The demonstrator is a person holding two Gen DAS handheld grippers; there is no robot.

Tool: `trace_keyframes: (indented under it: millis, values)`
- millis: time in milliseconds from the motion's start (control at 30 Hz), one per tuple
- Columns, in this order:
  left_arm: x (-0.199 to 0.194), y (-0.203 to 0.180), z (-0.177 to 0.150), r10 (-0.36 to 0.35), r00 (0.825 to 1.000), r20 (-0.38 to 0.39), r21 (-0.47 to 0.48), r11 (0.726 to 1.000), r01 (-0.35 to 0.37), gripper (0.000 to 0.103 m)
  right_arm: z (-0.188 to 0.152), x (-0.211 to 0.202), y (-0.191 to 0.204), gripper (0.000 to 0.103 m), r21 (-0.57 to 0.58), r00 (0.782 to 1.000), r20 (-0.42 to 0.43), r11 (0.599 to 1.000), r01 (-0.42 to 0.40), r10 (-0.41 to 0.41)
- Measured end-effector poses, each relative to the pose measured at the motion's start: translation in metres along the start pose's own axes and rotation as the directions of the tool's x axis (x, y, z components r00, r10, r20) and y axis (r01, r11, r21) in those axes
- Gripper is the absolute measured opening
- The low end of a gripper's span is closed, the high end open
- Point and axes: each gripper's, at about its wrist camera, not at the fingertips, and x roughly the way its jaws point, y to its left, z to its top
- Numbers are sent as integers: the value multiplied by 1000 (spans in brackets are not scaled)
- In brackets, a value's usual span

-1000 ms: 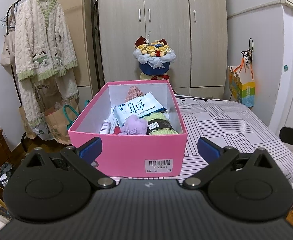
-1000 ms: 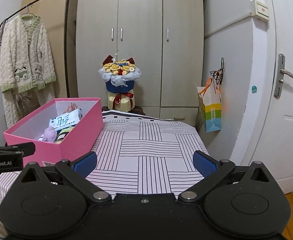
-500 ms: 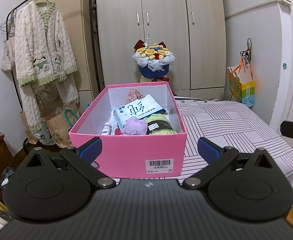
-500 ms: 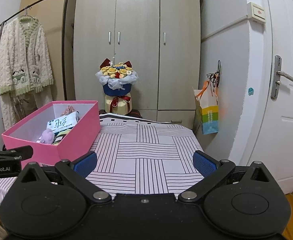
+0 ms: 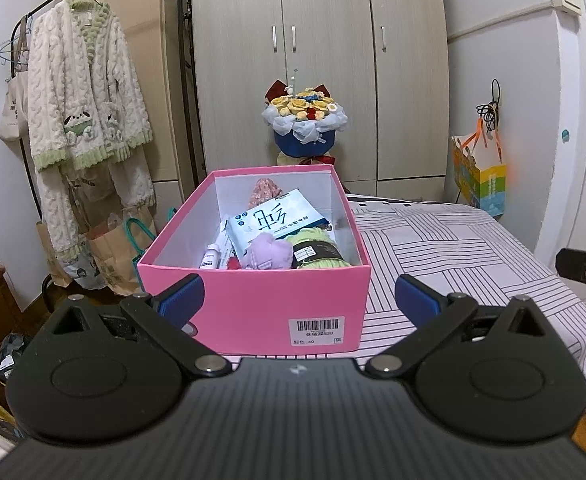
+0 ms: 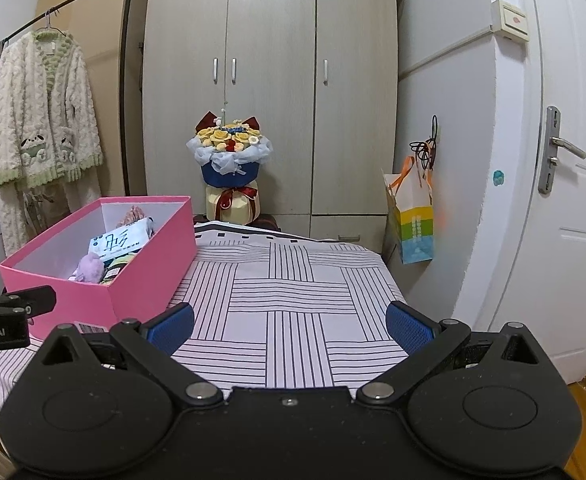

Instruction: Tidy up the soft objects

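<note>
My left gripper [image 5: 297, 294] gapes wide and empty just short of the pink box [image 5: 253, 304] on the bed [image 6: 293, 300]; my right gripper [image 6: 289, 322] is spread too, holding nothing; the soft things lie crowded inside the box, so a careless dip could snag the tissue pack [image 5: 275, 220] or shove the box.

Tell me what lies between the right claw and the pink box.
Only bare striped bedcover separates the right claw from the pink box, as the right wrist view shows.

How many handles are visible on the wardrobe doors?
3 handles: two close together where the left and middle doors meet, one on the right door. None looks hidden.
</note>
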Motion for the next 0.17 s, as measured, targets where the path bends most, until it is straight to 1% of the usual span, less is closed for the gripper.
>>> trace_keyframes:
  millis: [167]
  values:
    - [-2, -1, 0, 16, 1000, 5, 12, 1000, -16, 103, -1, 0, 0, 103, -1, 1000, -3, 1000, 0, 0]
